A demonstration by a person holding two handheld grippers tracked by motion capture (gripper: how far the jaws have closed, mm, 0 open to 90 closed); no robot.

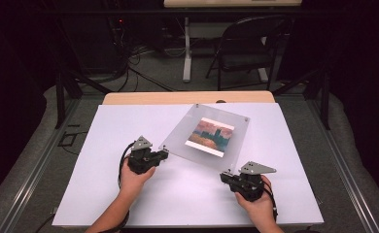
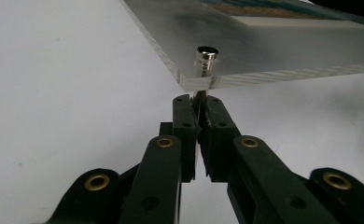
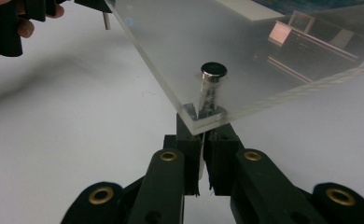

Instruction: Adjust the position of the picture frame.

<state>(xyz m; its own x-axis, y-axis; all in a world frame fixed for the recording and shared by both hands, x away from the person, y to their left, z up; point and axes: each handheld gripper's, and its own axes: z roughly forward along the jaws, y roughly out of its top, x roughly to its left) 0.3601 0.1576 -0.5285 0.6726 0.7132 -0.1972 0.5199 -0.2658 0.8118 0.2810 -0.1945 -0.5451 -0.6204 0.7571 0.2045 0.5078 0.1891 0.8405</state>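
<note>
One clear acrylic frame (image 1: 204,133) is seen on the white surface (image 1: 129,194), lying turned at an angle near the middle, with one picture (image 1: 210,137) of orange and blue tones sandwiched inside it. Small metal standoff pins are set at its corners; three can be made out in the high view, and the fourth corner is hidden behind the right claw.

Two claws are counted, one in each hand. The left claw (image 1: 164,154) is held at the frame's left corner, and in the left gripper view its jaws are closed tight on the lower end of one standoff pin (image 2: 206,58), just beneath the acrylic edge. The right claw (image 1: 225,177) is held at the frame's near corner; in the right gripper view its jaws are likewise pressed together on the stem of a second pin (image 3: 212,81), whose dark round cap is seen above the sheet. The other hand and its claw are visible at that view's upper left.

The surface is covered by one white sheet, with a strip of pale wood (image 1: 187,97) left bare at the far edge. Beyond it, one dark folding chair (image 1: 248,46), a white table leg (image 1: 187,48) and loose cables on a grey floor (image 1: 148,65) are seen in a dim room.
</note>
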